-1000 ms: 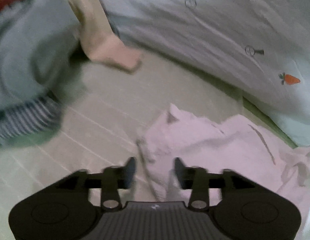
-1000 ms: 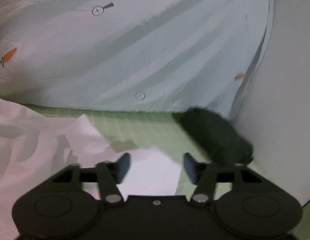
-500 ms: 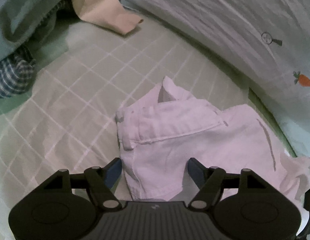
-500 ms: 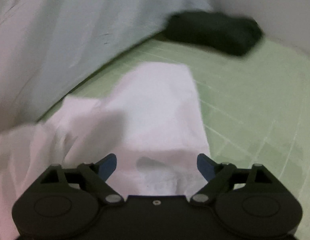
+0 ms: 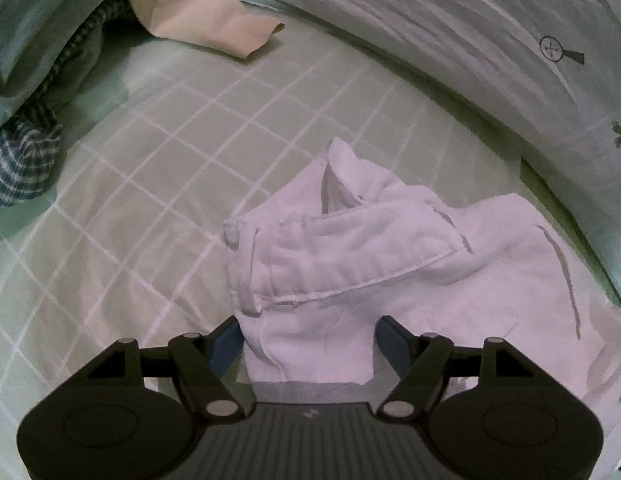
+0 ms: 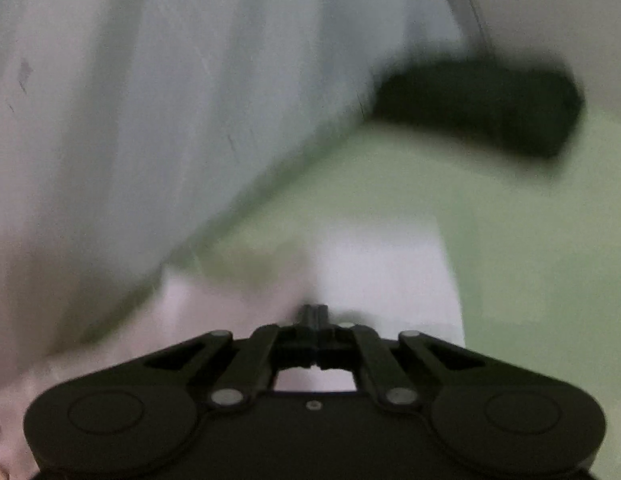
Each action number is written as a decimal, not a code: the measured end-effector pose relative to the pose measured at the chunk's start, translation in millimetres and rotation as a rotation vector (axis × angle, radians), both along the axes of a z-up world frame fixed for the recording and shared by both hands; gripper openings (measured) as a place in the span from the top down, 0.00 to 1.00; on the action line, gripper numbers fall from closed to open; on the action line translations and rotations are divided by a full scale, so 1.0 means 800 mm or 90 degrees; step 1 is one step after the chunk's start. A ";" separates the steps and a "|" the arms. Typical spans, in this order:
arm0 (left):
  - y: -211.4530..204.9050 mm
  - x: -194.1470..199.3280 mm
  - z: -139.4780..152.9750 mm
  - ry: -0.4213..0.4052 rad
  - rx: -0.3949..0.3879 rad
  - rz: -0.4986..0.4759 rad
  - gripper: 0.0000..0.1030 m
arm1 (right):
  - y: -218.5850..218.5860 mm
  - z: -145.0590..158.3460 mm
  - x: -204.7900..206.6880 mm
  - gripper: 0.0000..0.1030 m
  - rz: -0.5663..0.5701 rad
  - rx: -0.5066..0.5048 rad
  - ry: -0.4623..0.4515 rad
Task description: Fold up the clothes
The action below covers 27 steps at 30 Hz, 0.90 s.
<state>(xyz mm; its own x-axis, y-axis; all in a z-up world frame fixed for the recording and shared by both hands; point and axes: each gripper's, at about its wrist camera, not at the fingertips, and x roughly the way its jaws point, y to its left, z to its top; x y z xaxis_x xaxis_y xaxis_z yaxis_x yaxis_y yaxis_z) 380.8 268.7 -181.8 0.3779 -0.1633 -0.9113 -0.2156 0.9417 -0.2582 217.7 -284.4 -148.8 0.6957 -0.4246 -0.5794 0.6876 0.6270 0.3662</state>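
In the left wrist view the left hand-held gripper (image 5: 310,340) stands wide, its fingers either side of the waistband end of the crumpled white shorts (image 5: 390,264) on the checked bed sheet (image 5: 190,140), while the blurred right wrist view shows the right hand-held gripper (image 6: 315,316) pinched tight over white cloth, whether gripping it I cannot tell.

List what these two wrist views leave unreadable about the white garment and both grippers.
- Right wrist view: motion blur smears the white garment; whether the shut right gripper pinches cloth cannot be told.
- Left wrist view: the garment's near hem runs under the open left gripper, whose body hides it.
- Left wrist view: the garment's right side is cut off by the picture's edge.
- Right wrist view: the dark object is too blurred to name.
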 end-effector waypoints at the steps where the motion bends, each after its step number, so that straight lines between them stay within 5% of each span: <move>1: -0.001 0.001 -0.001 0.001 0.003 0.000 0.27 | -0.007 0.024 0.008 1.00 -0.002 -0.040 -0.021; 5: -0.007 -0.001 0.000 -0.004 0.021 -0.001 0.26 | -0.051 0.118 0.039 1.00 -0.032 -0.125 -0.092; 7: -0.011 -0.001 0.000 -0.006 0.028 0.003 0.25 | -0.063 0.133 0.055 0.97 -0.017 -0.134 -0.073; 12: -0.015 -0.002 0.002 -0.005 0.041 0.012 0.23 | -0.010 0.082 0.064 0.67 0.058 -0.125 0.035; 18: -0.015 0.005 0.006 0.001 0.041 -0.002 0.24 | 0.075 0.007 0.063 0.65 0.128 0.064 0.017; 23: -0.017 0.008 0.010 -0.002 0.045 -0.012 0.25 | 0.118 -0.001 0.080 0.47 0.181 0.154 -0.046; 27: -0.014 0.007 0.021 -0.022 0.028 -0.015 0.26 | 0.136 -0.003 0.119 0.25 0.243 0.184 -0.034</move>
<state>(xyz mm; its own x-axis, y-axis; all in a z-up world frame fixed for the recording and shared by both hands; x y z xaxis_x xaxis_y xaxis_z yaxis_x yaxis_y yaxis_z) 386.2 257.2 -164.7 0.4053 -0.1331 -0.9044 -0.1850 0.9569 -0.2238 313.0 -175.5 -151.2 0.8026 0.0403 -0.5951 0.4037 0.6978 0.5917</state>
